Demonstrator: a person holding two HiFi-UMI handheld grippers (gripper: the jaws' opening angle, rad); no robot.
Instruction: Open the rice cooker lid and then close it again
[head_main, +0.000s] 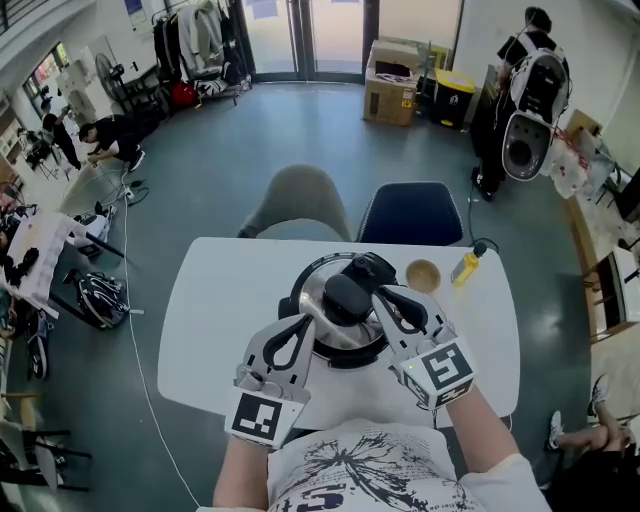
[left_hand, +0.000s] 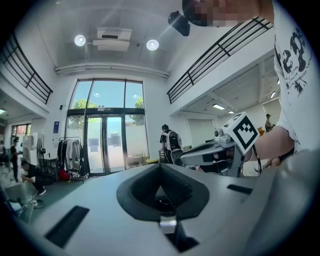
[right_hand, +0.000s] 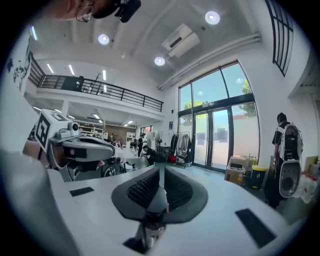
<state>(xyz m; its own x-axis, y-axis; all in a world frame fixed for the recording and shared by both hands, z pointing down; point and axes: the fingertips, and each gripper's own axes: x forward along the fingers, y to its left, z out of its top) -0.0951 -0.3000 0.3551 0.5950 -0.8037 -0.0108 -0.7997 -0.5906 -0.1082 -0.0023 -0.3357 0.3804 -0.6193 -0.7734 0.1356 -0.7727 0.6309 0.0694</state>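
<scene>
Rice cooker: the rice cooker (head_main: 303, 288) stands mid-counter, directly below the tips of both hand-held grippers, nearer them than anything else on the counter (head_main: 215, 300).
Lid: the lid (head_main: 340, 337) shows as a shiny round face between and under the two tools, and a black handle (head_main: 346, 296) sits just ahead of their tips. It looks to be lying flat. Whether it is latched I cannot tell, as the tools cover much of it.
Left hand-held gripper: the left hand-held gripper (head_main: 308, 322) has its pads pressed together with nothing between them. It points level over the lid's left part.
Right hand-held gripper: the right hand-held gripper (head_main: 380, 293) has its jaws drawn in to a thin slit that holds nothing. It points roughly level, just right of the black handle.
Contact: neither gripper view shows the cooker, so I cannot tell if either tool touches it.
Beyond the right tool: a small bowl (head_main: 423, 275) and a yellow bottle (head_main: 465, 268) sit on the counter, apart from the cooker.
Handling, judged: the lid is probably rigid and hinged and may spring once freed. The polished metal would be slippery under the pads, and the body is likely heavy enough to stay put.
Where to take hold, judged: the black handle is the better grip, not the bare metal. The other tool could steady the cooker's rim, and the lid wants lowering under control when it is closed.
</scene>
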